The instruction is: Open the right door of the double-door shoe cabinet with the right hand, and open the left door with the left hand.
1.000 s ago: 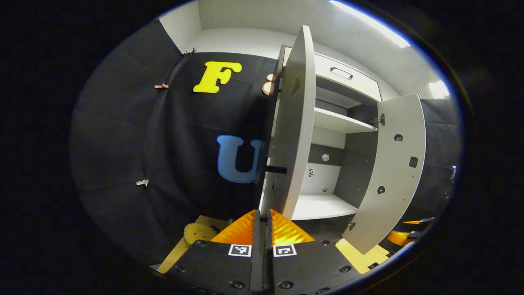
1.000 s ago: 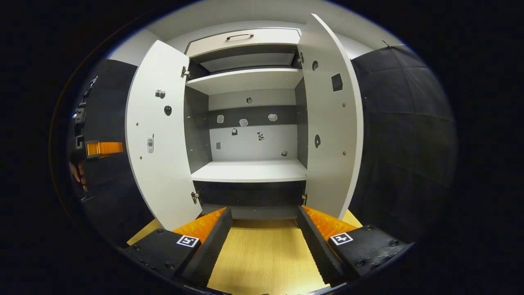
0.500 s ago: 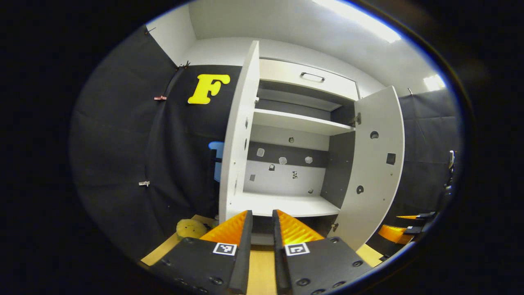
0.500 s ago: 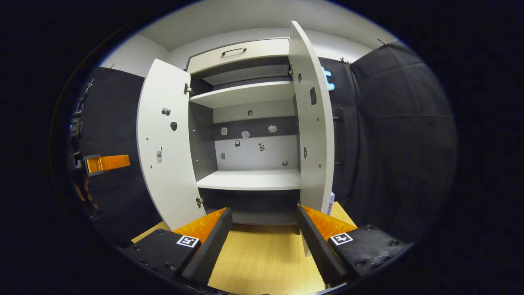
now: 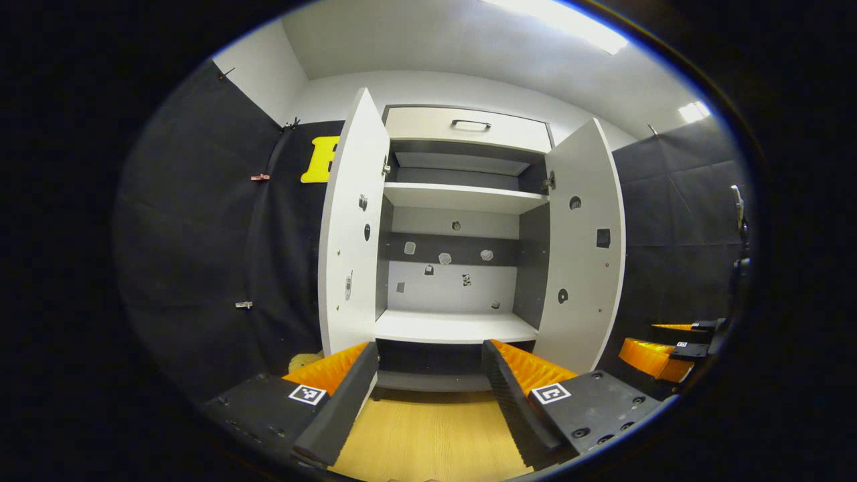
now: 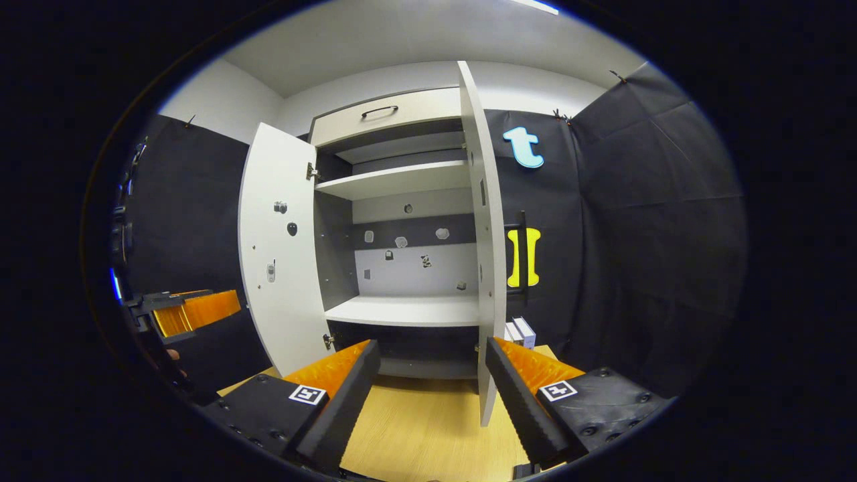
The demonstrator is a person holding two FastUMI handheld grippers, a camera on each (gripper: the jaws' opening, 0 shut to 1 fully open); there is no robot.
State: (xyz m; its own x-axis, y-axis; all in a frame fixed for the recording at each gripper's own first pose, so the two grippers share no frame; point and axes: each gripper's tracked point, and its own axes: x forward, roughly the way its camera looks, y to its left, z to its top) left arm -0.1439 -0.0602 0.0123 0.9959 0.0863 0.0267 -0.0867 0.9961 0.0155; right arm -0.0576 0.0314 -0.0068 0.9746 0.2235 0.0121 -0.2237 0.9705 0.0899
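The left gripper [image 5: 428,395] stands with its fingers spread wide and nothing between them, over bare wooden floor [image 5: 428,442], facing the shoe cabinet [image 5: 462,194] at 12 o'clock; the right gripper [image 6: 432,395] is likewise spread and holds nothing. Both doors are swung out: the left door [image 5: 351,227] at 11 o'clock and the right door [image 5: 582,248] at 1 o'clock, leaving the shelves between them unobstructed. In the right gripper view the right door [image 6: 487,248] is edge-on at 12 o'clock, its lower edge just beside that gripper's right finger.

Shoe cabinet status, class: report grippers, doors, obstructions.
Left gripper open, right gripper open, both empty. Left door and right door swung open. Nothing in the way.
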